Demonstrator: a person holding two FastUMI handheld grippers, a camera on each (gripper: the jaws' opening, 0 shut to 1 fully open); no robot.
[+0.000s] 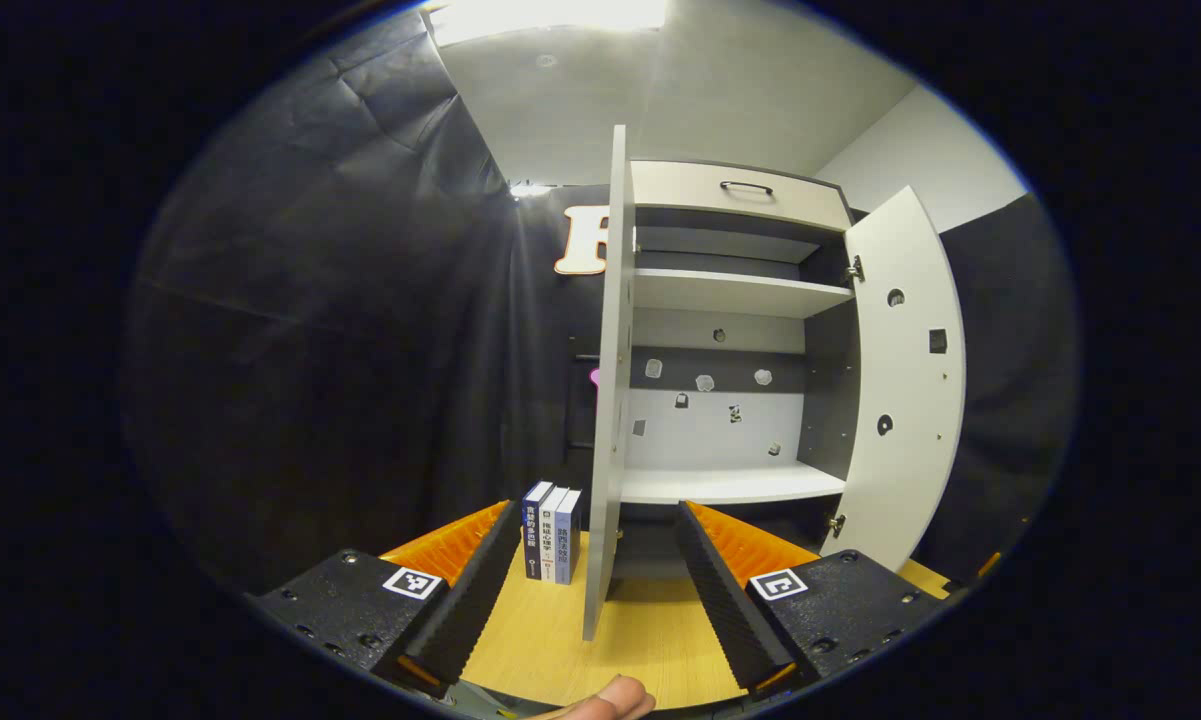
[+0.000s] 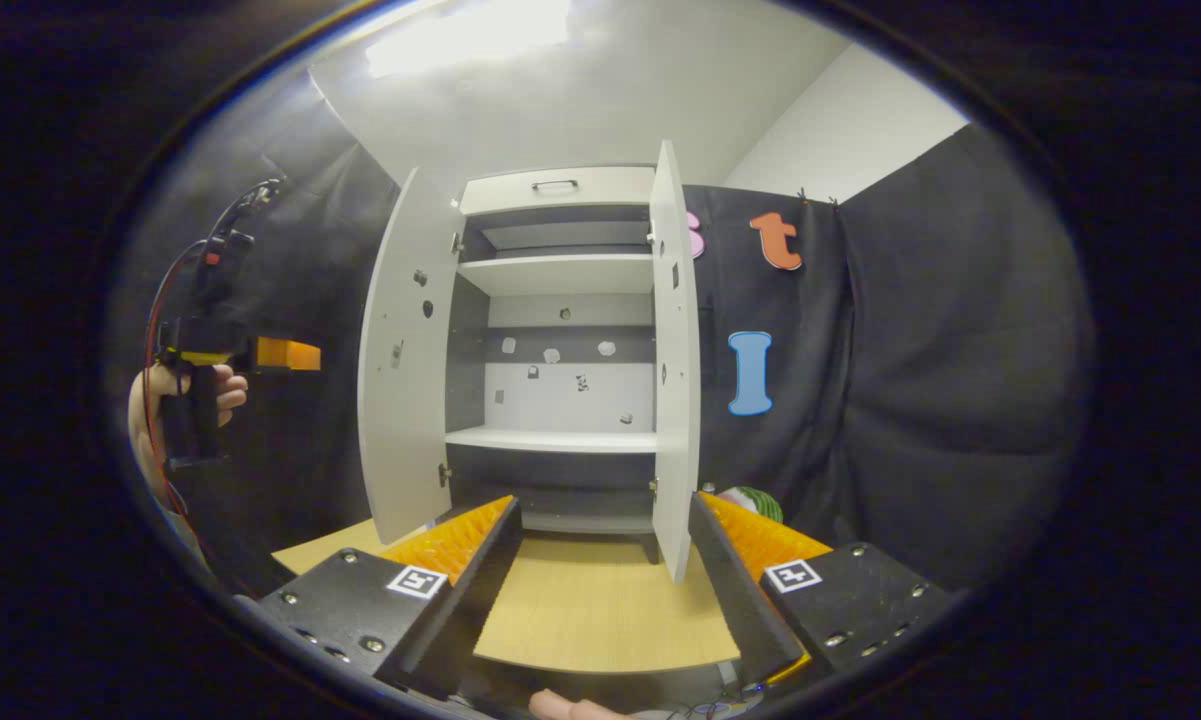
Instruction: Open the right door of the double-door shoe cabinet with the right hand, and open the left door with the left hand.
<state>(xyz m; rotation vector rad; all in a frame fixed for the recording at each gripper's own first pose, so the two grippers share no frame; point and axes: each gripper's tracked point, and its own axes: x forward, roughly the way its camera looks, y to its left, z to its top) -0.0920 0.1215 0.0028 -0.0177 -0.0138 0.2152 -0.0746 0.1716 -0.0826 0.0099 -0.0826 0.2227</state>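
The shoe cabinet stands on a wooden table with both doors swung out and its shelves bare. In the left gripper view the left door is seen edge-on, its lower edge showing between the spread fingers of my left gripper, which is open and presses on nothing. The right door hangs wide open at the right. In the right gripper view the cabinet faces me with its left door and right door open. My right gripper is open, short of the cabinet. The left gripper, held by a hand, hovers left of the left door.
Three books stand upright on the wooden table just left of the left door. A drawer with a dark handle tops the cabinet. A green object lies right of the cabinet's foot. Black cloth walls close in on both sides.
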